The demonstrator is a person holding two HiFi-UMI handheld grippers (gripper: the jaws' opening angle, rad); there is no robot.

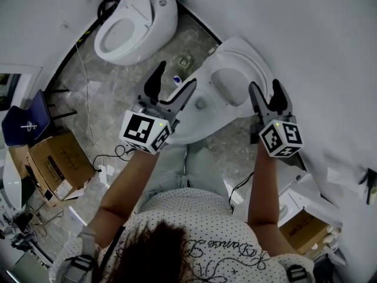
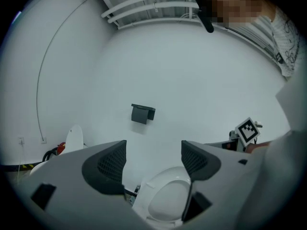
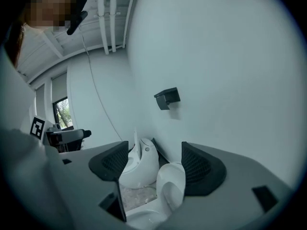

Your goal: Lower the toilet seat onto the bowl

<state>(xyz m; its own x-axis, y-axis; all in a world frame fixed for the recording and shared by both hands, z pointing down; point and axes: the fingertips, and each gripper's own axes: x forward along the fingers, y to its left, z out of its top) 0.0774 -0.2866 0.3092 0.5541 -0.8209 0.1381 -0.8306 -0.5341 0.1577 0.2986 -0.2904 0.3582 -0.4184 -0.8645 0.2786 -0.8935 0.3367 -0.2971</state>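
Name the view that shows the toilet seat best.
Head view: the whole toilet seat shows, tipped up behind the bowl. Left gripper view gives its ring between the jaws, partly hidden; right gripper view shows it edge-on.

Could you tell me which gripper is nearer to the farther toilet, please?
Left. The left gripper is over the nearer toilet, on the side facing the farther toilet; the right gripper is opposite, by the raised seat.

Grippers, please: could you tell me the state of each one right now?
Left gripper: open, empty.
Right gripper: open, not gripping the seat ahead of it.
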